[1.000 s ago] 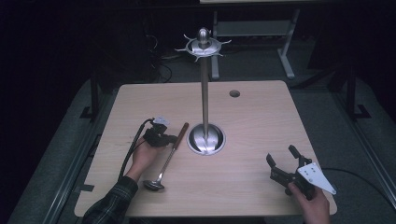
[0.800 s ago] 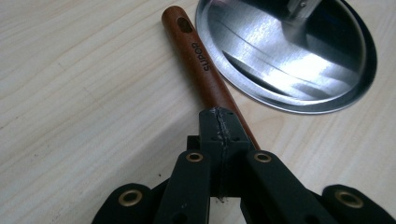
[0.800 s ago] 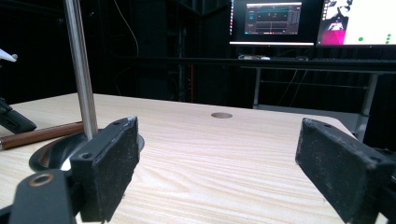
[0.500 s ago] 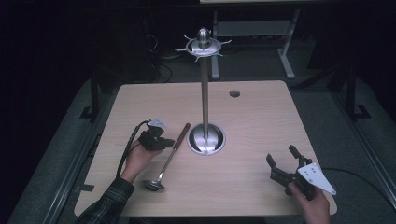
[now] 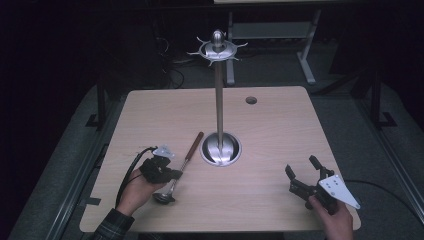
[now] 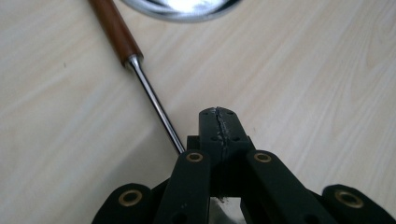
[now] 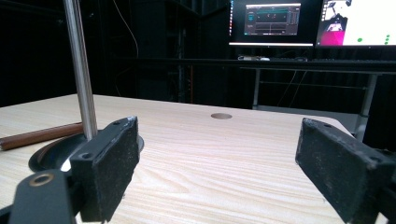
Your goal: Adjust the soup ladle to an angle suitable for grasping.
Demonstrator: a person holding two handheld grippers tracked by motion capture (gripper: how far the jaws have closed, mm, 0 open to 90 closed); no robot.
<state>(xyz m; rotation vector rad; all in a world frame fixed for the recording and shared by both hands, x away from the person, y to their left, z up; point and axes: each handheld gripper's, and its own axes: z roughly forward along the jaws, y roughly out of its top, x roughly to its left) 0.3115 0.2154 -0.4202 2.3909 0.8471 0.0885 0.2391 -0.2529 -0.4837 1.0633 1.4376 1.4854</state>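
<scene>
Left gripper (image 5: 175, 173) shifted; one ladle (image 5: 181, 167); one stand (image 5: 219, 100)

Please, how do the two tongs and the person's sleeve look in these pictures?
Both tongs are black. The left tongs trail a black cable and have brass-coloured rivets on their links. The right tongs carry a grey three-cornered plate with small dark holes and have flat, rough black pads. The left sleeve is dark plaid.

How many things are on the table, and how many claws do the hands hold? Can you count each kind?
Spoon with wooden handle: 1
Tall metal stand: 1
Claws, left claw and right claw: 2
Total: 4
</scene>
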